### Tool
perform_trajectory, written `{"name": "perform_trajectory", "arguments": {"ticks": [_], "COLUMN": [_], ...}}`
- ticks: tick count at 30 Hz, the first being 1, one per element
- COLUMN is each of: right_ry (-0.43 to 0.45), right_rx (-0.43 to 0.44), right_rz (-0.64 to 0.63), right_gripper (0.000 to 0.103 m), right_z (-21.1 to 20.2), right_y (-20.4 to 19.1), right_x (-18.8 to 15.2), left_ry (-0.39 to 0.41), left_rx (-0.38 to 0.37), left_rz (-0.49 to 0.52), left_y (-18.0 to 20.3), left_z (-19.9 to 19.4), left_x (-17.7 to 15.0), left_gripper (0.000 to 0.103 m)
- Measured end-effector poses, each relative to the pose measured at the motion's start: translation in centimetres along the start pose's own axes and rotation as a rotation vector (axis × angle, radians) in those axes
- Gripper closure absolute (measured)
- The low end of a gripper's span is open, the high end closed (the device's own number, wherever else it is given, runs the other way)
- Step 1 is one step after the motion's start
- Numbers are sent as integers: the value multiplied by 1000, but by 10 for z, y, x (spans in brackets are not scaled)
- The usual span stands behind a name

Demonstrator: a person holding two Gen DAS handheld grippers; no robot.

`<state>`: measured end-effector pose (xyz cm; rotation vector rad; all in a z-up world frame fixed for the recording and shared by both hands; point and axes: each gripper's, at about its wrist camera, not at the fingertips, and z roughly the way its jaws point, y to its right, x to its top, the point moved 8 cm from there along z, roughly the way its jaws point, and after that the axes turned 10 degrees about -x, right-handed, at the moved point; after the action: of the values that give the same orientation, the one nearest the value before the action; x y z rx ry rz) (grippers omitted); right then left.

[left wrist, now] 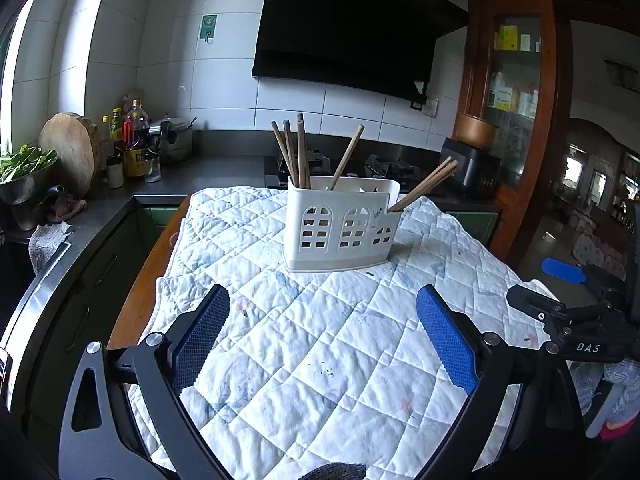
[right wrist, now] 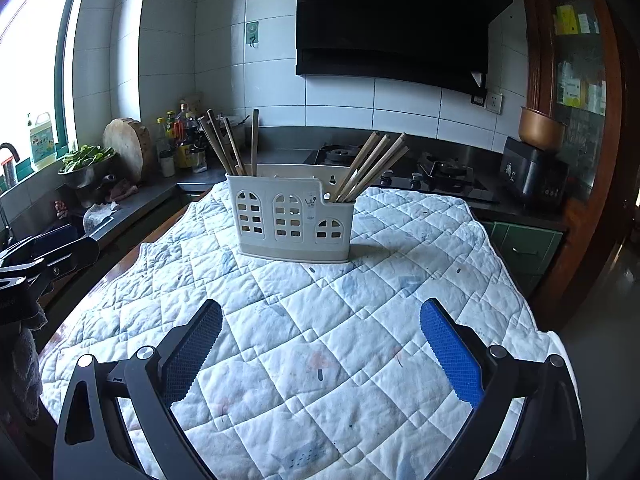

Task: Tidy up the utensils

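A white plastic utensil holder (left wrist: pixel 340 226) (right wrist: pixel 294 220) with arched window cut-outs stands upright on a quilted white cloth (left wrist: pixel 320 340) (right wrist: pixel 320 340). Several wooden chopsticks (left wrist: pixel 294 152) (right wrist: pixel 224 144) stick up from its left end, and several more (left wrist: pixel 424 186) (right wrist: pixel 372 166) lean out of the lower right compartment. My left gripper (left wrist: pixel 323 304) hovers over the cloth short of the holder, open, nothing between its blue pads. My right gripper (right wrist: pixel 322 316) is likewise open and empty, further right. Each gripper shows at the edge of the other's view.
The cloth covers a wooden table (left wrist: pixel 140 280). Behind it runs a dark counter with a gas stove (right wrist: pixel 440 176), bottles (left wrist: pixel 134 140), a round wooden board (left wrist: pixel 74 148) and a bowl of greens (right wrist: pixel 86 160). A range hood (left wrist: pixel 348 24) hangs above; a wooden cabinet (left wrist: pixel 516 100) stands right.
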<state>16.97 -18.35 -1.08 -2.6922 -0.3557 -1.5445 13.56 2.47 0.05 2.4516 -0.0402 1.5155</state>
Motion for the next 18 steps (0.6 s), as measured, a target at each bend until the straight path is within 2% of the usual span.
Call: {"name": "perform_trajectory", "arguments": {"ticks": [18], "right_ry": [-32], "right_rx": [-11], "right_rz": [24], "right_gripper": [7], "right_z": [0], "right_y": [1], "right_x": [-19], "left_ry": [-41], "left_rx": [8], "left_rz": [2], "left_y": [3], "left_z": [3], "left_x": [-20], "left_gripper": [9]}}
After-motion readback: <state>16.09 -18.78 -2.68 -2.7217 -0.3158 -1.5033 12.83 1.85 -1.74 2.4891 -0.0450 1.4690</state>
